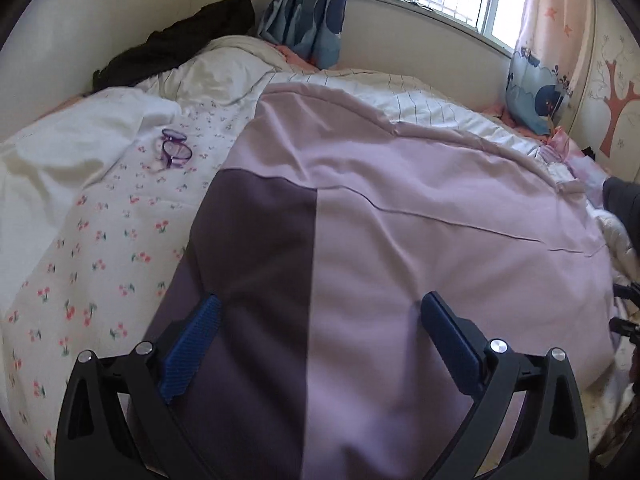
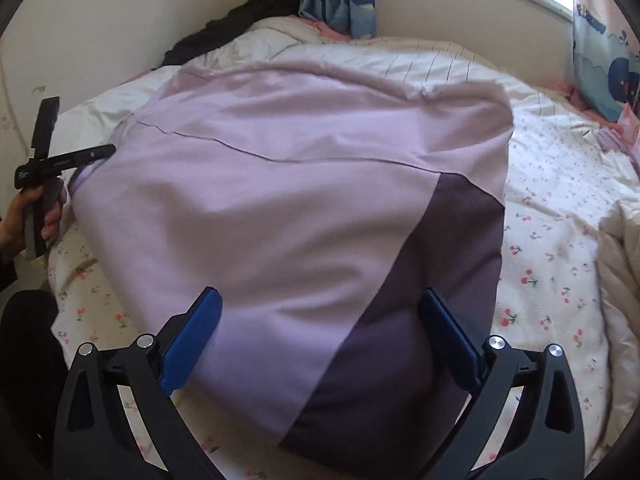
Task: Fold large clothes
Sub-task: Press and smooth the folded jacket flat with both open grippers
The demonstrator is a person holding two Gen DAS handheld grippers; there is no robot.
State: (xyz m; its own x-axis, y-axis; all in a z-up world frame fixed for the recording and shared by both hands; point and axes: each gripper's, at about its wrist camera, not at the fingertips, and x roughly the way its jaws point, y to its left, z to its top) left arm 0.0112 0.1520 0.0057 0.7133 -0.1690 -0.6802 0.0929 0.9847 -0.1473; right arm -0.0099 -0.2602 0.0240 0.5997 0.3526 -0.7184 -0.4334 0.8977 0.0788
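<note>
Two pairs of blue fingers are spread wide and hold nothing. The left gripper (image 1: 320, 316) hangs over the near left part of the purple garment (image 1: 400, 220), and the right gripper (image 2: 320, 312) hangs over its near right part, where a dark purple patch (image 2: 420, 320) shows. The garment lies spread on the bed (image 2: 560, 220), on a sheet with small red flowers. It looks soft, thin and floppy, so it will sag when lifted. I think the best places to pinch are the two near corners or the side edges. A pair of purple glasses (image 1: 174, 148) lies beside it on the sheet.
</note>
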